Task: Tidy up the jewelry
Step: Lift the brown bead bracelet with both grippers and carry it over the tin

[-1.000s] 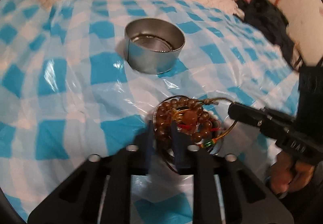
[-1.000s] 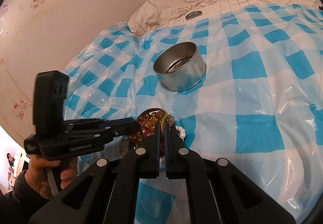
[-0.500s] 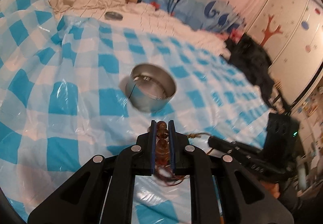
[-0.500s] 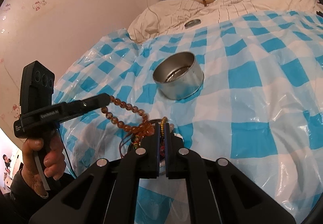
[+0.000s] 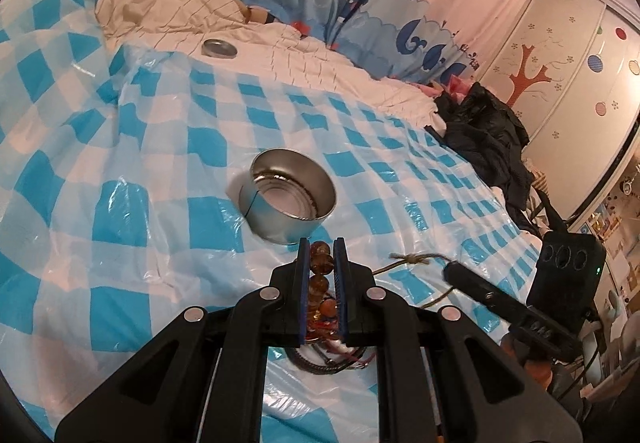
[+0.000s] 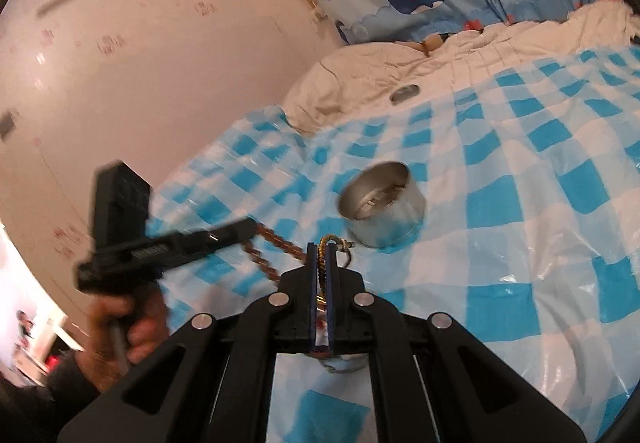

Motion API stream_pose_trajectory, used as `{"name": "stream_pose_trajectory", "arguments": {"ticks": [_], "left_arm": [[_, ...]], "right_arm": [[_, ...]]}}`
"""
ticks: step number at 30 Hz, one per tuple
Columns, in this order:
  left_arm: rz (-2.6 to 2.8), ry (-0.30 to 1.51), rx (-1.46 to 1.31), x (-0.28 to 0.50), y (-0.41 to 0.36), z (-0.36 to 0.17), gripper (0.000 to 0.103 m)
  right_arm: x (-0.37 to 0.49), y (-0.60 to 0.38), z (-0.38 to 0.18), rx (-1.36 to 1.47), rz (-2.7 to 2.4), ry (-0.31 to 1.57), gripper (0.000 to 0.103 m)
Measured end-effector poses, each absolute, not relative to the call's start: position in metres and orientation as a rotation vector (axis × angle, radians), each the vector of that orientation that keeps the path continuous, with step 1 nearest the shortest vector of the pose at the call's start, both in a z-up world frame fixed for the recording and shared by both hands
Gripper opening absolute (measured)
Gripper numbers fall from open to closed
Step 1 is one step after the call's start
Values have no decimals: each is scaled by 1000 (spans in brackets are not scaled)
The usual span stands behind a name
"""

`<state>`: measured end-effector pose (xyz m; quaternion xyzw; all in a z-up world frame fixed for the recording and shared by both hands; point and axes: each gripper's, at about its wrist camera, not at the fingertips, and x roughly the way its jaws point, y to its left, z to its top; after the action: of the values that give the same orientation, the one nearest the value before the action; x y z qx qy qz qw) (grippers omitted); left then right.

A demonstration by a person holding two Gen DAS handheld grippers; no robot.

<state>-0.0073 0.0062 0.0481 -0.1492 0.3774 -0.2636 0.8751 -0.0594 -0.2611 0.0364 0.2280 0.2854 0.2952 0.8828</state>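
My left gripper (image 5: 322,243) is shut on an amber bead bracelet (image 5: 321,263) and holds it above the bed, just short of a round metal tin (image 5: 288,199). My right gripper (image 6: 325,246) is shut on the bracelet's braided gold cord (image 6: 322,263). The bead strand (image 6: 272,239) stretches between the two grippers, lifted off the cover. The left gripper also shows in the right wrist view (image 6: 250,229). The right gripper shows in the left wrist view (image 5: 452,269), with the cord (image 5: 412,260) leading to it. The open tin (image 6: 382,207) lies just beyond the right fingertips.
The blue and white checked plastic cover (image 5: 120,203) spreads over the bed. The tin's lid (image 5: 219,49) lies on the cream quilt at the back. More jewelry, a dark ring or bangle (image 5: 320,365), lies under the left gripper. Dark clothing (image 5: 484,135) is piled at right.
Both grippers have lifted and drawn apart, pulling the bracelet up off the jewelry pile and stretching it between them. The views have tilted up toward the room.
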Motion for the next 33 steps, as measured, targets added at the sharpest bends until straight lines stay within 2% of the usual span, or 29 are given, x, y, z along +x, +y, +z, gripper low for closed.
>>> {"name": "stream_pose_trajectory", "arguments": {"ticks": [6,24,33], "left_arm": [[-557,778,-303,-5,0,51,10],[-579,737,-294,34,-40,72,10],[-555,754,-332,78,-50,67,10]], "right_arm": [[-58,-274,42,587,688,567,4],[14,-249,62,452,648,630,4],[37,-250,60,432,607,636,4]]}}
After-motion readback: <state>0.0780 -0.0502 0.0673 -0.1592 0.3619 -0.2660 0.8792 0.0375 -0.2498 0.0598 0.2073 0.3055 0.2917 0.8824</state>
